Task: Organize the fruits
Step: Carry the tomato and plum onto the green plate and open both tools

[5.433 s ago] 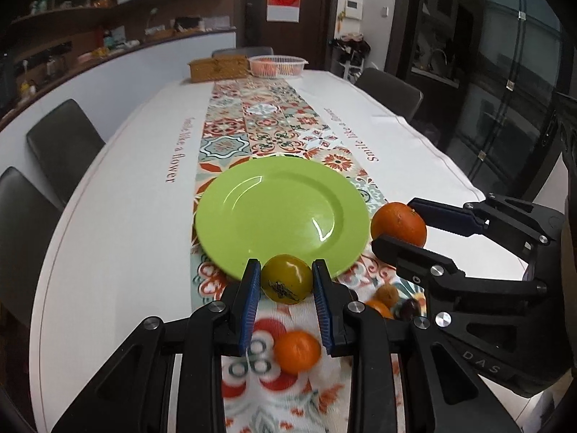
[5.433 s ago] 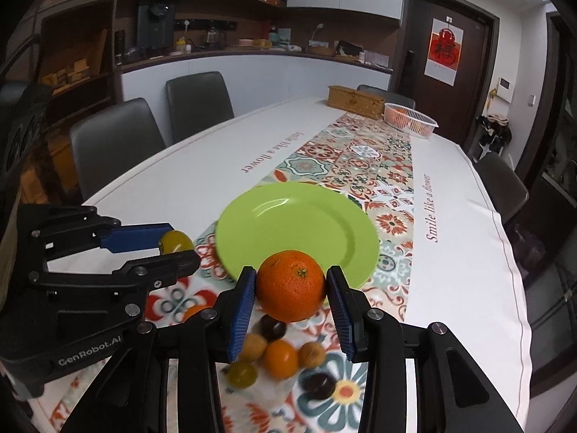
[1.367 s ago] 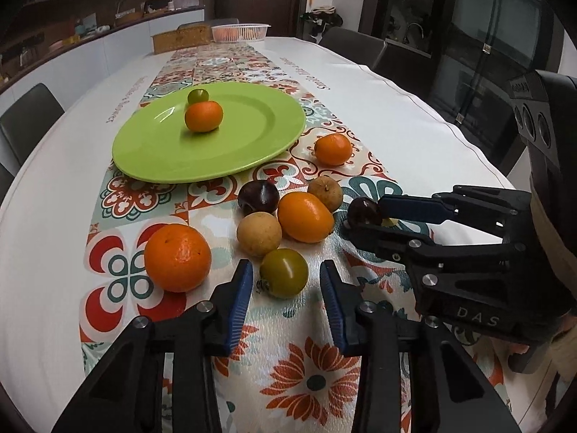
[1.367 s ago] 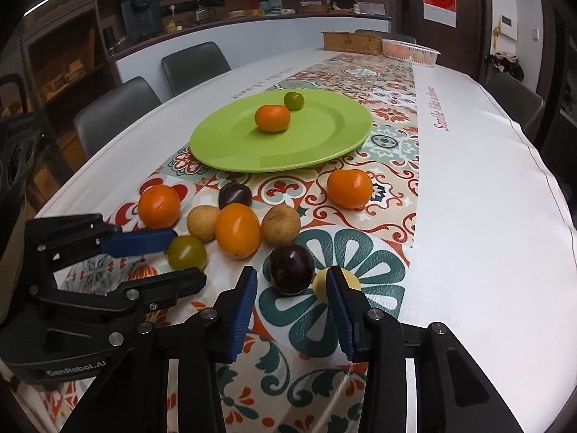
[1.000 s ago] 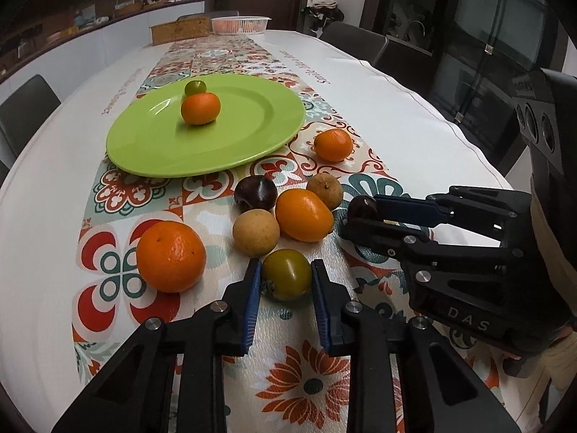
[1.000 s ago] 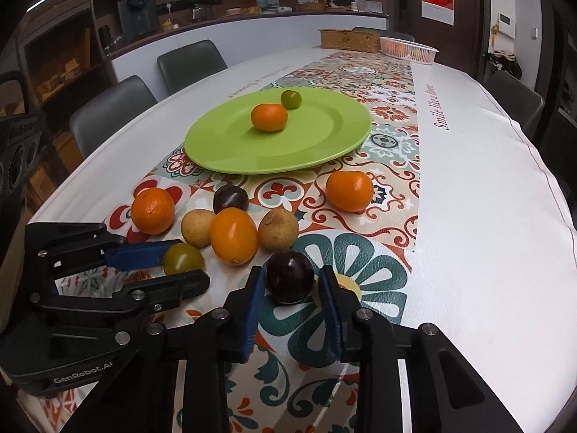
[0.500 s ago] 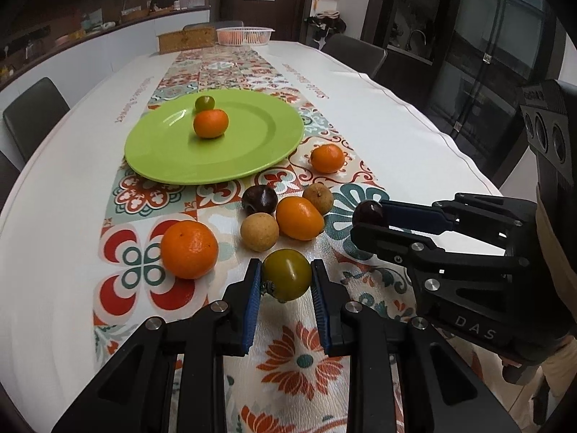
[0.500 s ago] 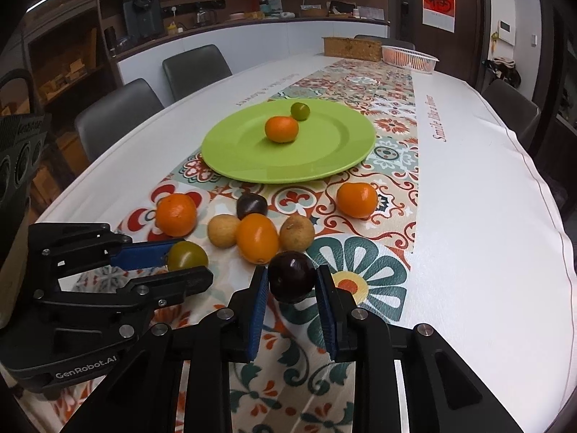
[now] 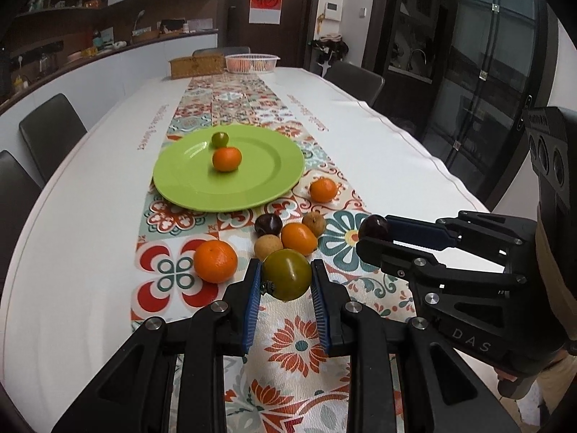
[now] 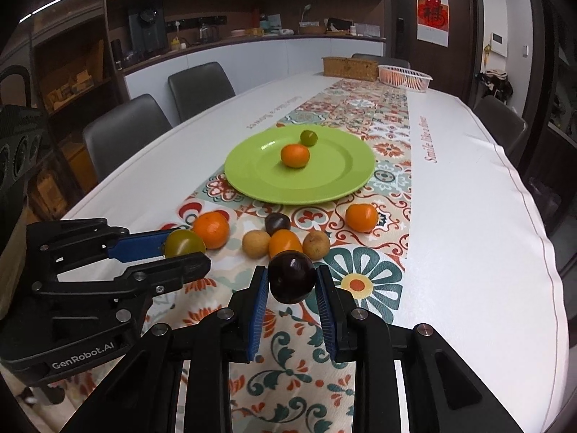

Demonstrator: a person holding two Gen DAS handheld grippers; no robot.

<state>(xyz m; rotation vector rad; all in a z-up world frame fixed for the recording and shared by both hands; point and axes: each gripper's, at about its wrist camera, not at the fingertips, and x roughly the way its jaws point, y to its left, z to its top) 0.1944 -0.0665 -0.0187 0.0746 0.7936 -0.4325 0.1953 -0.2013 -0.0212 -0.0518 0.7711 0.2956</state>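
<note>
In the left wrist view, the large orange (image 9: 215,261) sits lower left of centre on the patterned runner (image 9: 288,342). Beside it, at lower centre, the left gripper (image 9: 286,281) clamps a green tomato (image 9: 286,278) that hides part of a tan fruit (image 9: 267,246) behind. The green plate (image 9: 187,184) in mid-frame carries a mandarin (image 9: 226,158) and a small green fruit (image 9: 219,139). At right, the right gripper (image 9: 375,232) grips a dark plum (image 9: 373,226), half hidden by its near finger; its body is cut off by the frame edge.
</note>
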